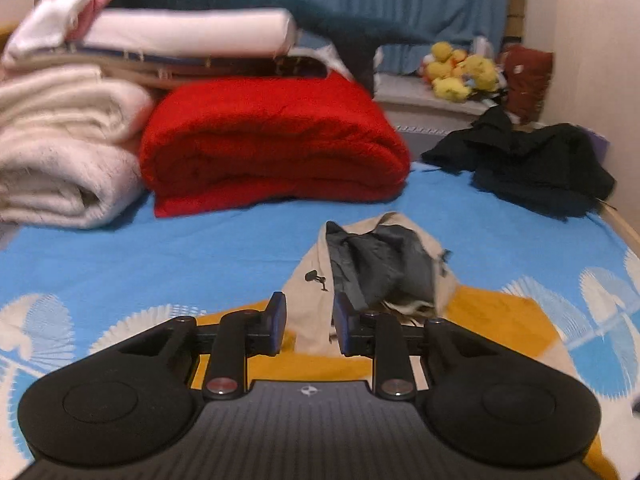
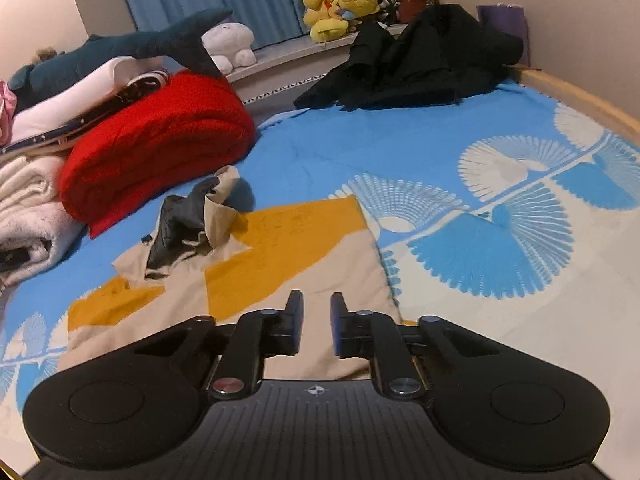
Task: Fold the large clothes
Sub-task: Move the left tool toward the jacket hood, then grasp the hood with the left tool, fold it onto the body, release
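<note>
A beige and mustard-yellow jacket (image 2: 280, 248) with a dark grey lining lies spread on the blue bed sheet (image 2: 400, 148). Its hood (image 1: 384, 260) is crumpled at the far end, lining showing. In the left wrist view my left gripper (image 1: 310, 312) is open and empty, just above the jacket below the hood. In the right wrist view my right gripper (image 2: 317, 312) is open and empty, over the jacket's beige right side near its edge.
A folded red blanket (image 1: 272, 144) and cream blankets (image 1: 60, 152) are stacked at the far left. A black garment (image 2: 416, 56) lies crumpled at the far right corner. Yellow plush toys (image 2: 340, 8) sit on the window ledge. The wooden bed edge (image 2: 580, 96) runs along the right.
</note>
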A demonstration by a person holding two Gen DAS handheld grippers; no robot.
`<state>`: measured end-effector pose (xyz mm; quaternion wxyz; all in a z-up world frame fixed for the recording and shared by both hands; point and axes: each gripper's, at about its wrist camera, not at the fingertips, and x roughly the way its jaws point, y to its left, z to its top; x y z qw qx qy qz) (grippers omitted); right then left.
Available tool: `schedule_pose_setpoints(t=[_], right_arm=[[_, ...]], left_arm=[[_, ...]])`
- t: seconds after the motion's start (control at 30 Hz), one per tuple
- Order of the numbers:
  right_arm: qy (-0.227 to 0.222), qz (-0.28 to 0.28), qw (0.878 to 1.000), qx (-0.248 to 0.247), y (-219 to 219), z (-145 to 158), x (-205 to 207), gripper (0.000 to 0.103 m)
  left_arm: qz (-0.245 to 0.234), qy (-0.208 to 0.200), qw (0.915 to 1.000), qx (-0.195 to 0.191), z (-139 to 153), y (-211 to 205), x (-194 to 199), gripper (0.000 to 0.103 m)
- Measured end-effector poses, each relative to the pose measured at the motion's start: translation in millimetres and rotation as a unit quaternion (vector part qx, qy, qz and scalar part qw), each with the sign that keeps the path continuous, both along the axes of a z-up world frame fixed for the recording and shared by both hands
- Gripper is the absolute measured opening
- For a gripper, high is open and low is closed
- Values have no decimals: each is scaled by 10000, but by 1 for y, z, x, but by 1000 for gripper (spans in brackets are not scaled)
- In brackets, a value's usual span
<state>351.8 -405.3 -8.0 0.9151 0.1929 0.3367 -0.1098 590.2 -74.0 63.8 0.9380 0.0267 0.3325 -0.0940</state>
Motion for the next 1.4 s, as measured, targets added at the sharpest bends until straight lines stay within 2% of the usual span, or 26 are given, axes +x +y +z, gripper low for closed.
schedule_pose_setpoints(t=[0.13, 0.23, 0.3, 0.37, 0.43, 0.5, 0.6, 0.67, 0.7, 0.73, 0.77, 0.8, 0.83, 0.93, 1.0, 1.1, 1.17, 1.23, 1.3, 1.33, 1.4], right_arm=[[170, 121, 9997, -160, 0, -9, 15, 14], [387, 140, 9989, -204, -1, -21, 23, 15], [519, 135, 9984, -198, -2, -29, 28, 15], [586, 133, 9980, -186, -3, -33, 31, 15], [626, 138, 9978, -188, -3, -36, 33, 15], [670, 147, 9974, -227, -3, -40, 35, 15], [798, 112, 9965, -229, -4, -48, 36, 15], [888, 53, 9957, -266, -6, -53, 37, 15], [912, 32, 9955, -251, -8, -55, 38, 15], [915, 26, 9955, -236, -9, -55, 38, 15], [913, 44, 9955, -243, -9, -55, 38, 15], [914, 60, 9954, -286, -9, -55, 37, 15], [931, 54, 9951, -319, -8, -55, 37, 15], [916, -7, 9957, -154, -12, -53, 38, 15], [850, -31, 9963, -88, -13, -47, 37, 15], [664, -94, 9977, -46, -17, -34, 32, 15], [543, -161, 9984, 16, -20, -27, 28, 15], [429, -238, 9987, 139, -27, -21, 24, 15], [352, -246, 9986, 313, -31, -19, 20, 15], [325, -247, 9983, 421, -32, -18, 19, 15], [204, -215, 9979, 572, -32, -14, 17, 18]], left_arm=[[125, 486, 9985, -233, -37, -3, 79, 28], [182, 641, 9975, -232, -66, -9, 130, 28], [277, 751, 9960, -386, -85, -10, 161, 29], [414, 828, 9936, -650, -101, -10, 191, 32], [544, 824, 9913, -870, -115, -14, 219, 49], [615, 755, 9905, -971, -126, -22, 243, 57], [669, 710, 9894, -1074, -140, -35, 270, 58], [678, 699, 9909, -935, -147, -45, 282, 56], [679, 662, 9920, -829, -149, -50, 285, 47], [636, 633, 9932, -741, -152, -54, 288, 26], [567, 658, 9939, -675, -154, -58, 290, 15], [487, 678, 9948, -588, -154, -60, 290, 6], [413, 632, 9959, -503, -151, -63, 286, 1], [-169, 176, 9991, -349, -122, -69, 247, 1], [-692, -267, 9965, -395, -89, -66, 201, 1], [-1515, -1009, 9833, -77, -48, -57, 103, 1], [-1974, -1246, 9721, 232, -37, -41, 14, 0], [-2323, -1016, 9660, 500, -52, -23, -65, 0], [-2418, -545, 9629, 1065, -80, -9, -122, 3], [-2215, -203, 9671, 1234, -91, 3, -145, 4], [-1686, 234, 9815, 874, -89, 27, -170, 6]])
